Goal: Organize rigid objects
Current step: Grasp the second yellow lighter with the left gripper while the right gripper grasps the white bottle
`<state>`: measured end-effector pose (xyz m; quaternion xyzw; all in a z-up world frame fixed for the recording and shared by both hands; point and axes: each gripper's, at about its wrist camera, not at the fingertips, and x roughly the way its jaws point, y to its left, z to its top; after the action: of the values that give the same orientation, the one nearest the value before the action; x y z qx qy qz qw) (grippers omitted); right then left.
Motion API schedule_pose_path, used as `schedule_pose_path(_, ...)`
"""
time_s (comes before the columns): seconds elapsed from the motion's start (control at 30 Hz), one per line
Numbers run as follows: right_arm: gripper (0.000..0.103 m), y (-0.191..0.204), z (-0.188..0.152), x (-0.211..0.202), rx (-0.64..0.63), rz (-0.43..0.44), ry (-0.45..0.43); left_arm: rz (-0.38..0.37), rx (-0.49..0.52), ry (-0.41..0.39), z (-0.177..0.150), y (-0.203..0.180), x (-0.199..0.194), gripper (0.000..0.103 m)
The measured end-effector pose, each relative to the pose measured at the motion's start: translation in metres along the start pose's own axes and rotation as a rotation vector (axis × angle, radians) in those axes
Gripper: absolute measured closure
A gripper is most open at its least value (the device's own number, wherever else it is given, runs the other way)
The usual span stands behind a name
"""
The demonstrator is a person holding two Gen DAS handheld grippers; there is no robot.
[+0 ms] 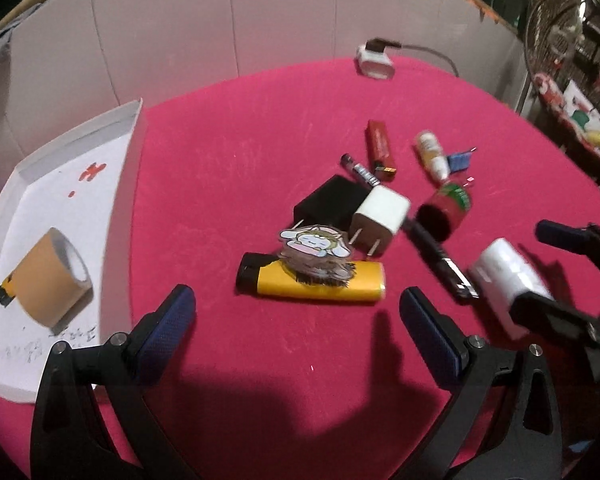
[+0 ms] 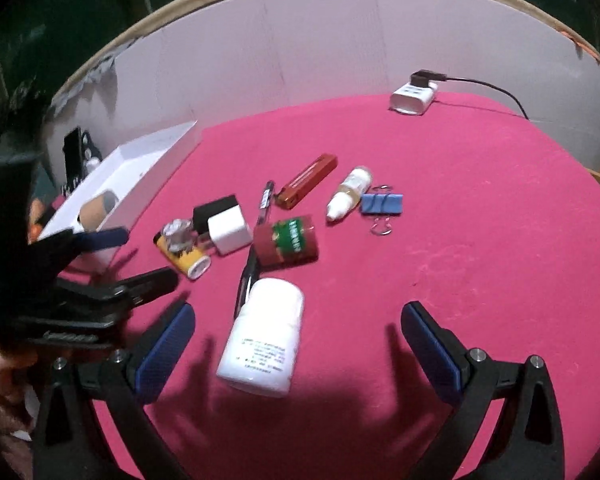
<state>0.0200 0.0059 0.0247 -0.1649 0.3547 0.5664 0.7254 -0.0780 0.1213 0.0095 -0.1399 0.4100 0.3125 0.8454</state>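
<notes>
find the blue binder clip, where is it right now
In the right wrist view the blue binder clip lies on the red cloth, right of the small dropper bottle.

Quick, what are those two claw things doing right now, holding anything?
Left gripper: open, holding nothing, hovering near the yellow lighter.
Right gripper: open, gripping nothing; the white bottle lies between its fingers.

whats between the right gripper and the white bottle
Nothing: in the right wrist view the white bottle lies between the open fingers of the right gripper, on bare red cloth.
</notes>
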Motion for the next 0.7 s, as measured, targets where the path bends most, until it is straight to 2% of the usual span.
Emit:
schedule_pose_path(0.07, 0.0, 0.002, 0.001, 0.004, -0.015, -0.003, 0.003, 0.01, 0.011, 0.008, 0.001, -0.002, 0.006, 0.0)
schedule_pose_path(0.13, 0.005, 0.004, 0.0, 0.008, -0.024, 0.002, 0.015, 0.021, 0.026, 0.016, 0.002, -0.004, 0.013, 0.0)
schedule_pose_path(0.2, 0.021, 0.004, -0.001, 0.012, -0.029, 0.008, 0.031, 0.019, 0.034, 0.008, 0.003, -0.004, 0.014, 0.0)
schedule_pose_path(0.3, 0.036, 0.003, -0.004, 0.016, -0.027, 0.011, 0.045, 0.022, 0.043, 0.006, 0.006, -0.003, 0.016, 0.0)
schedule_pose_path(0.33, 0.037, 0.003, -0.005, 0.015, -0.029, 0.011, 0.041, 0.023, 0.047, 0.004, 0.006, -0.004, 0.016, 0.0)
schedule_pose_path(0.4, 0.05, 0.003, -0.005, 0.014, -0.034, 0.027, 0.044, 0.023, 0.053, -0.002, 0.005, -0.004, 0.016, 0.001)
schedule_pose_path(0.47, 0.057, 0.004, -0.007, 0.013, -0.042, 0.017, 0.042, 0.008, 0.062, -0.013, 0.004, -0.005, 0.013, 0.008)
schedule_pose_path(0.5, 0.066, 0.004, -0.007, 0.013, -0.044, 0.019, 0.043, -0.009, 0.071, -0.02, 0.002, -0.007, 0.011, 0.018)
schedule_pose_path(0.53, 0.067, 0.004, -0.007, 0.013, -0.041, 0.025, 0.045, -0.009, 0.078, -0.026, 0.001, -0.007, 0.008, 0.021)
schedule_pose_path(0.7, 0.067, 0.001, -0.008, 0.01, -0.018, 0.051, 0.043, -0.011, 0.072, -0.029, -0.004, -0.008, 0.004, 0.021)
